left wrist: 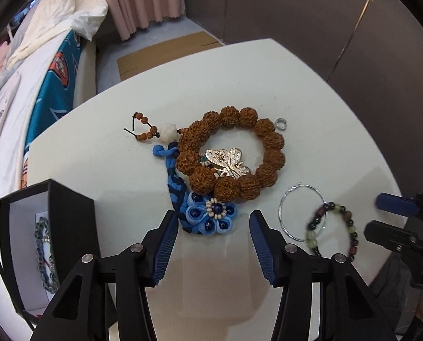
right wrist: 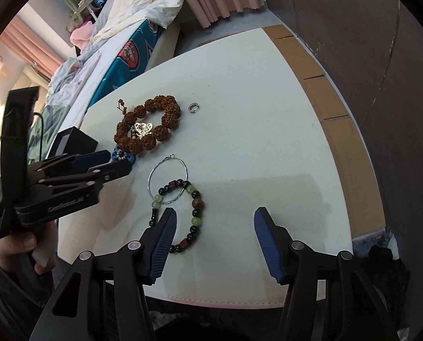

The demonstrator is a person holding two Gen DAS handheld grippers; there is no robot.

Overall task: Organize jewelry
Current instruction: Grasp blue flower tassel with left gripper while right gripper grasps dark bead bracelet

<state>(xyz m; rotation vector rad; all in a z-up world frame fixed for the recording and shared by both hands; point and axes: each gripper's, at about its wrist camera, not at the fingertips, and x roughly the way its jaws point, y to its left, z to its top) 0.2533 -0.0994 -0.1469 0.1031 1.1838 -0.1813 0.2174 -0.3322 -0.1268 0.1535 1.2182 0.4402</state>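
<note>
On the white table (left wrist: 240, 79) lie a brown bead bracelet (left wrist: 268, 139) with a gold butterfly brooch (left wrist: 228, 162) inside it, a blue fabric flower piece (left wrist: 208, 213), a small silver ring (left wrist: 280, 123), a thin silver hoop (left wrist: 282, 213) and a dark and green bead bracelet (left wrist: 350, 224). My left gripper (left wrist: 213, 218) is open, just above the blue flower. My right gripper (right wrist: 214, 216) is open over the dark and green bead bracelet (right wrist: 196, 216), beside the hoop (right wrist: 154, 173). An open black box (left wrist: 66, 213) at the left holds a clear bead bracelet (left wrist: 42, 253).
A bed with white and teal bedding (left wrist: 49, 65) stands beyond the table's left edge. Cardboard (left wrist: 166, 54) lies on the floor behind the table. A dark wall (left wrist: 353, 14) runs along the right. The left gripper shows in the right wrist view (right wrist: 106, 162).
</note>
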